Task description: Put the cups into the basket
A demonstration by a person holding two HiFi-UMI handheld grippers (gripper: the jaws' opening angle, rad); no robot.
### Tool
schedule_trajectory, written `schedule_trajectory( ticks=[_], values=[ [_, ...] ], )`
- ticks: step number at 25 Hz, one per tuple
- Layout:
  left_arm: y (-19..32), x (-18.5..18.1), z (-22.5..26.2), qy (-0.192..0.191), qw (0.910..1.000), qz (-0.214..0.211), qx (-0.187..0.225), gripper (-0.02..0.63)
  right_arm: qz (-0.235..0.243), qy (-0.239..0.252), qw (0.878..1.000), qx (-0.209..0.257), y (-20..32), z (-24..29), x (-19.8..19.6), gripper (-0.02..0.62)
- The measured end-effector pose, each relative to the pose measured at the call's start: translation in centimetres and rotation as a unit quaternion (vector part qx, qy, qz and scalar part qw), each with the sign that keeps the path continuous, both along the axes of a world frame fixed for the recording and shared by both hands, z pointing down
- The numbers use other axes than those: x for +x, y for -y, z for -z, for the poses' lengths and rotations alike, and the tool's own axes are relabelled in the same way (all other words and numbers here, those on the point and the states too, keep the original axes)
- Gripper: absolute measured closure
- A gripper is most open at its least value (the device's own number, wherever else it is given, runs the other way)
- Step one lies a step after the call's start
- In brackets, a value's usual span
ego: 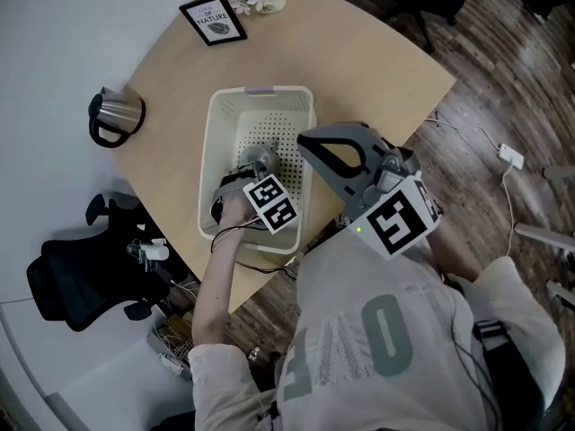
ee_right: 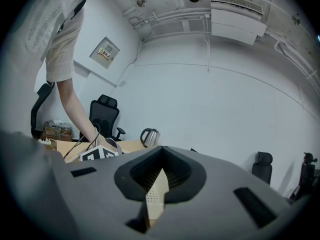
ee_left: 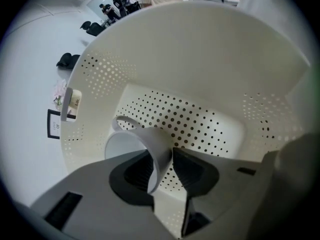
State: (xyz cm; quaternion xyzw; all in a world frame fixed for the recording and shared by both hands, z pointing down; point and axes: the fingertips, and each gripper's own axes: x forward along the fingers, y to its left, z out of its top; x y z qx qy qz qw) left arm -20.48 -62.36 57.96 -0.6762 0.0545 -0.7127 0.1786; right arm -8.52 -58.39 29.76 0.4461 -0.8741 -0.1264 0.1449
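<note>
Head view: your left gripper (ego: 253,171) reaches down into the basket (ego: 260,90) on the table (ego: 359,61). Your right gripper (ego: 314,144) hangs over the basket's right rim.

Left gripper view: the cup (ee_left: 150,144) lies tilted inside the basket, mouth toward you, handle up, long axis running away from the jaws. Your jaws stand apart, with the cup's wall between them.

Right gripper view: your jaws are all but together, holding nothing.
</note>
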Motion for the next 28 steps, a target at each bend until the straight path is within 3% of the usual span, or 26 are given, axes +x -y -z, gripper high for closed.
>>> schedule_trajectory(
  ticks=[6,9,11,13,16,18,20,22,23,24,28],
  values=[
    [0.3,0.2,4.2,-0.033,0.9988,0.007,0.036,0.477,0.018,-0.003,1.000,0.003,0.0,0.1,-0.9,0.598],
    [0.0,0.4,7.6,-0.086,0.9939,0.036,0.060,0.477,0.026,-0.010,1.000,0.004,0.0,0.2,-1.2,0.598],
    [0.0,0.4,10.8,-0.144,0.9839,0.070,0.079,0.477,0.029,-0.010,0.999,0.006,0.1,0.4,-1.4,0.598],
    [0.2,0.3,14.3,-0.213,0.9656,0.108,0.104,0.477,0.034,-0.011,0.999,0.007,0.3,0.5,-1.5,0.598],
    [0.6,0.2,19.9,-0.318,0.9217,0.151,0.164,0.477,0.036,-0.013,0.999,0.003,0.6,0.3,-1.8,0.598],
    [0.3,-0.1,23.3,-0.382,0.8820,0.171,0.216,0.479,0.044,-0.006,0.999,0.000,0.7,0.3,-2.5,0.598],
    [-0.3,-0.2,26.3,-0.455,0.8302,0.187,0.262,0.481,0.059,0.006,0.998,-0.004,0.7,0.4,-3.4,0.598],
    [-0.9,0.0,28.8,-0.524,0.7736,0.198,0.297,0.562,0.069,0.018,0.997,-0.006,0.5,0.7,-4.0,0.598],
    [-1.2,0.1,29.4,-0.544,0.7535,0.205,0.307,0.574,0.071,0.025,0.997,-0.005,0.5,0.9,-4.2,0.598],
    [-1.6,0.3,29.5,-0.555,0.7403,0.212,0.314,0.574,0.072,0.032,0.997,-0.004,0.4,1.1,-4.4,0.598],
    [-3.4,1.1,29.0,-0.572,0.7088,0.230,0.342,0.597,0.084,0.059,0.995,-0.008,-0.2,1.2,-5.9,0.598]
  ],
)
